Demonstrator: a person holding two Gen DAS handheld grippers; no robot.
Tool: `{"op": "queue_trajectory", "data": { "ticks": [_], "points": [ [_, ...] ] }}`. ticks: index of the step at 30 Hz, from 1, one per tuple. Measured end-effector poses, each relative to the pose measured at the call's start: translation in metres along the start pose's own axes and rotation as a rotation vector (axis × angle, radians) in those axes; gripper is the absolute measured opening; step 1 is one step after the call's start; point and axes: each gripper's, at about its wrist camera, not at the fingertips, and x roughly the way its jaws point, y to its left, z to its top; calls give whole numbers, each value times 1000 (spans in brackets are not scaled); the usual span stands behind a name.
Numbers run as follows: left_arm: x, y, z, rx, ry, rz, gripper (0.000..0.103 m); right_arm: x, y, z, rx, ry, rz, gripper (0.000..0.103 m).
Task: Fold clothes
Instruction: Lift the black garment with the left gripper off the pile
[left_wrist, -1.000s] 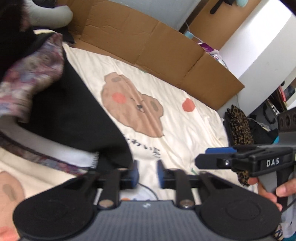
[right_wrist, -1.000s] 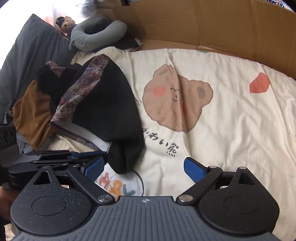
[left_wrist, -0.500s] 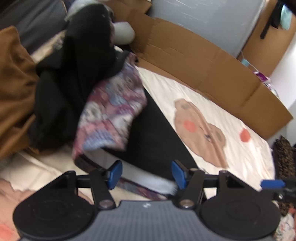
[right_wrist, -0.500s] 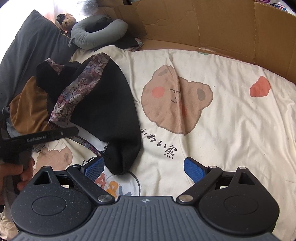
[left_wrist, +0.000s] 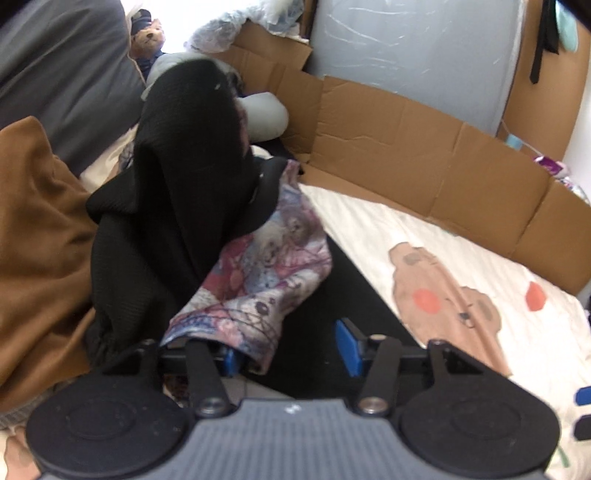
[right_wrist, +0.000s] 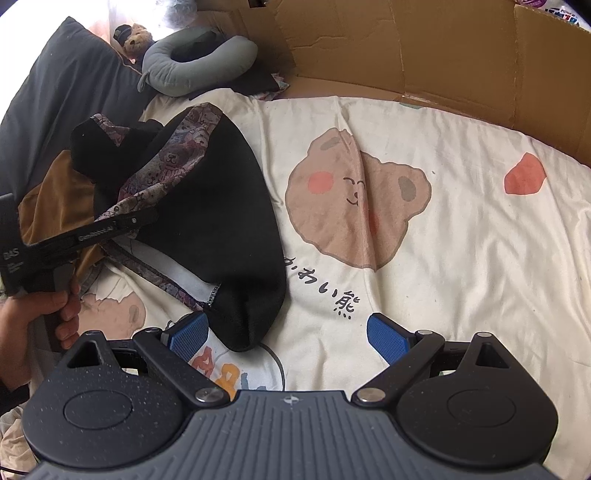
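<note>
Fabric of the black garment (left_wrist: 177, 192), lined in a bear print, lies bunched just ahead of our left tool (left_wrist: 288, 354), jaws spread, print hem draped over one pad. Our right tool (right_wrist: 286, 334) hovers spread over the bed sheet (right_wrist: 461, 240), the garment's lower corner between its pads.

Matt black knit garment (left_wrist: 173, 192) with bear-print woven lining (left_wrist: 266, 280); creased cream cotton bedsheet (right_wrist: 461, 229); corrugated brown cardboard (right_wrist: 424, 48); speckled matt plastic right gripper (right_wrist: 288, 332).
</note>
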Motion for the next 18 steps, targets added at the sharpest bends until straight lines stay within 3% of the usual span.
{"op": "queue_trajectory", "data": {
  "ticks": [3,5,18],
  "points": [
    [5,4,0,-20,15,-24,28,-1,-2,0,3,-3,-1,96],
    [6,5,0,-43,33,-53,5,-2,-2,1,4,-4,0,96],
    [-10,-23,-12,-109,133,-333,2,-9,-9,8,27,-33,41,93]
  ]
}}
